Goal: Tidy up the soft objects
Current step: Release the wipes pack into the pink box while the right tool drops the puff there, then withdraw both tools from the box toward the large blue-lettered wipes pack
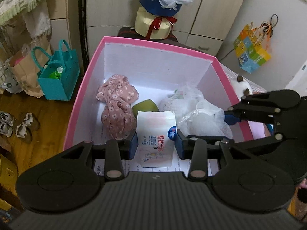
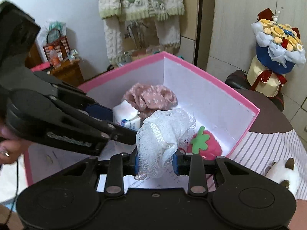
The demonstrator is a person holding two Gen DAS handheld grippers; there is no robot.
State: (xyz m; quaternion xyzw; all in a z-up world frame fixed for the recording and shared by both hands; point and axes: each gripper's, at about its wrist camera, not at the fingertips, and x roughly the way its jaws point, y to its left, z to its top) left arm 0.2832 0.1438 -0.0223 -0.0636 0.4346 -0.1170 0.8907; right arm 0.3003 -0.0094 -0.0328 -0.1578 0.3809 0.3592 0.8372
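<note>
A pink box [image 1: 84,88] with white inner walls holds a pink floral cloth [image 1: 117,103] and a green soft thing [image 1: 145,106]. My left gripper [image 1: 156,143] is shut on a white wet-wipes pack [image 1: 156,134] over the box's near side. My right gripper [image 2: 156,162] is shut on a white mesh bath sponge [image 2: 165,132] above the box [image 2: 211,78]. That sponge also shows in the left wrist view [image 1: 193,109], with the right gripper [image 1: 233,116] at its right. A strawberry plush [image 2: 203,141] lies in the box below the sponge. The floral cloth [image 2: 151,97] sits at the back.
A flower bouquet [image 1: 163,5] stands behind the box. A teal tote bag [image 1: 57,74] and shoes [image 1: 17,124] are on the wooden floor at left. A white plush cat [image 2: 284,174] lies on the striped cover [image 2: 268,145] at right. Printed paper lies in the box's near end.
</note>
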